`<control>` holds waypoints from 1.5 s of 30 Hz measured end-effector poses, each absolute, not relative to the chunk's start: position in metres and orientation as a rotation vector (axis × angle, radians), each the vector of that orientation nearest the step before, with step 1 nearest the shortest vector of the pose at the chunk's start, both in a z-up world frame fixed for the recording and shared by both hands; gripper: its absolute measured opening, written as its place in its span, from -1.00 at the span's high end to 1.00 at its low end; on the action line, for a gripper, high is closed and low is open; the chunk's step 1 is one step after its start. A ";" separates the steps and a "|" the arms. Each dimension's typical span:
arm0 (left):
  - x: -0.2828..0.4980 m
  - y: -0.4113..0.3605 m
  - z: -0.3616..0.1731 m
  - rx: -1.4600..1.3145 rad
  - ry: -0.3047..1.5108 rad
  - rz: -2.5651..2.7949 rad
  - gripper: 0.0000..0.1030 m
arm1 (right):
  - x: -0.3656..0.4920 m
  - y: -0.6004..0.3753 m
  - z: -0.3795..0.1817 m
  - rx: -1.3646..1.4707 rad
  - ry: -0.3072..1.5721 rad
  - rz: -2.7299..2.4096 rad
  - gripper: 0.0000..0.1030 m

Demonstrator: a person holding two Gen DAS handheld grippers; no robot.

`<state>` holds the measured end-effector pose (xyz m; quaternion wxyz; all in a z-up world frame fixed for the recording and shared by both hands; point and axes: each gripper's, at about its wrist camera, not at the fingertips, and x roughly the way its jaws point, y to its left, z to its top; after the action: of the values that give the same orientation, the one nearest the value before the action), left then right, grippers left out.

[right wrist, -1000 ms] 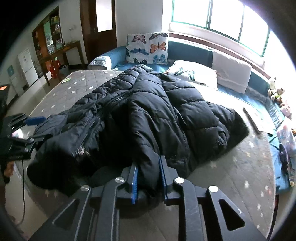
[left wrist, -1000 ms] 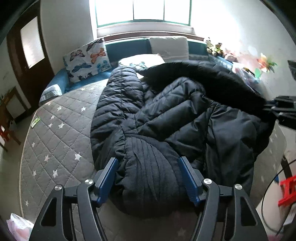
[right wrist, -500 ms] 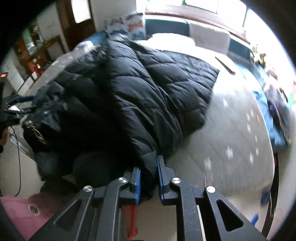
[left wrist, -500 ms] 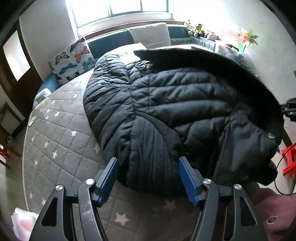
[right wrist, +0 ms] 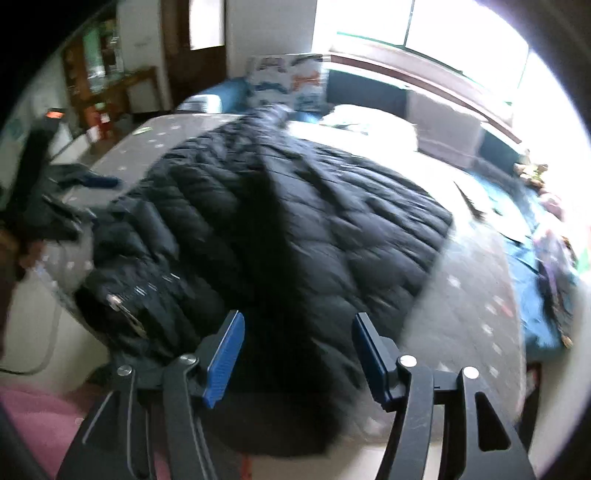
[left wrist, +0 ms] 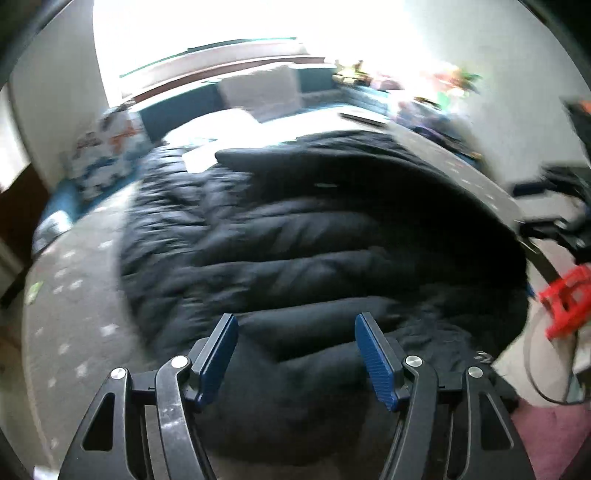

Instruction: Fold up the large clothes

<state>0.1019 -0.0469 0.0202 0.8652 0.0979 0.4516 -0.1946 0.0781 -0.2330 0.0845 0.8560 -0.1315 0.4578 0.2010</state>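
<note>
Spreading step: both grippers hover, jaws apart, over the black down jacket (left wrist: 295,236) on the bed (left wrist: 74,314); next, grip its near hem.

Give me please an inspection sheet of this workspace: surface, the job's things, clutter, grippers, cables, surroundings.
Surface: grey starred mattress.
Job's things: black padded coat spread on the mattress, near end hanging over the edge.
Clutter: pillows at the far end; red stool beside the bed.
Grippers: left gripper open; right gripper open; neither holds cloth.
Cables: dark cable by the stool.
Surroundings: bright window, wooden door.
</note>
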 end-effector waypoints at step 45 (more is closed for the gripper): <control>0.079 -0.057 -0.028 0.207 1.107 -0.536 -0.37 | 0.199 -0.489 0.017 0.143 1.066 -0.358 0.62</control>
<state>0.0790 -0.0566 -0.0278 0.8118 0.0968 0.5181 -0.2512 0.1993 -0.4887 0.0166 0.8438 0.0677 0.5048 -0.1694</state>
